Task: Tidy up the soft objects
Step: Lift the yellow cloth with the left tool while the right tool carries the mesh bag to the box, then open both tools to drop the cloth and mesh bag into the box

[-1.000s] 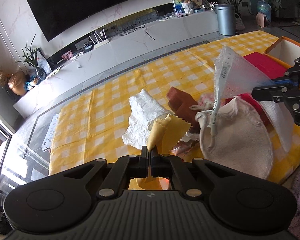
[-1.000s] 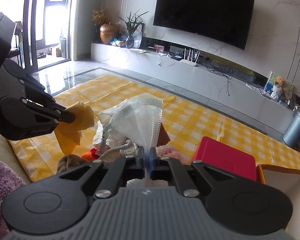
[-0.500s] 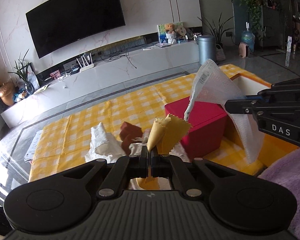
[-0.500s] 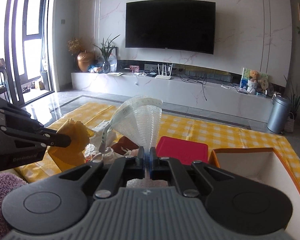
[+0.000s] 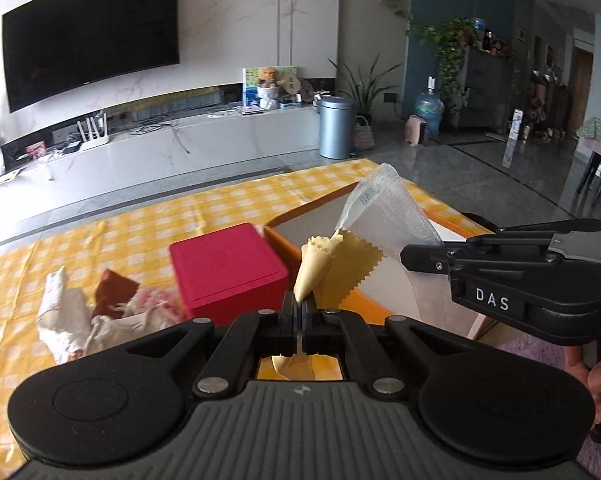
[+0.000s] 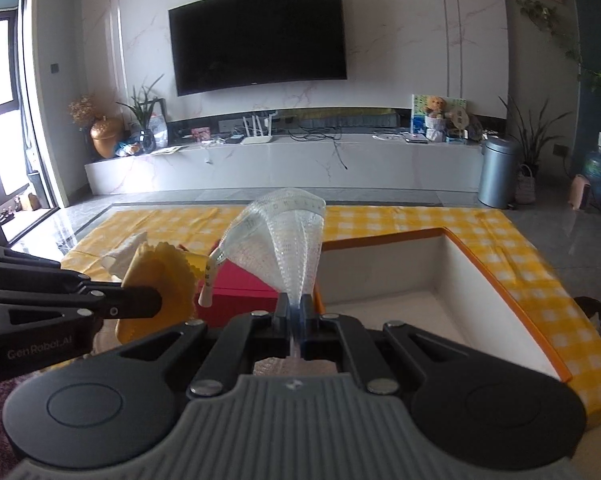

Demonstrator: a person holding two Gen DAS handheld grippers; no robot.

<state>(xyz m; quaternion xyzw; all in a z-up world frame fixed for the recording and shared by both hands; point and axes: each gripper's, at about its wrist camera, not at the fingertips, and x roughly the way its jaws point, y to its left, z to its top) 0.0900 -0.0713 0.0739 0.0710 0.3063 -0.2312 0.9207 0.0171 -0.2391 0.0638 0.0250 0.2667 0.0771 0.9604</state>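
- Orange-rimmed white box (image 6: 428,280) at the right end of the yellow checked table (image 5: 112,236), open and looking empty — probable destination; risk of a release short of its rim, letting a limp piece drape over the edge or slide off the table.
- Red box (image 5: 224,268) just left of that rim, near the left tongs' (image 5: 299,312) way in; could snag hanging fabric.
- Right tongs (image 6: 295,312) clamped together on a clear mesh pouch (image 6: 284,240), fanned upright; held only by a thin pinch, so liable to slip.
- Left tongs pinched shut on a yellow pinked-edge cloth (image 5: 332,268); close beside the pouch, so tangling likely.
- Pile of soft items (image 5: 96,312) left unsorted toward the table's left end.
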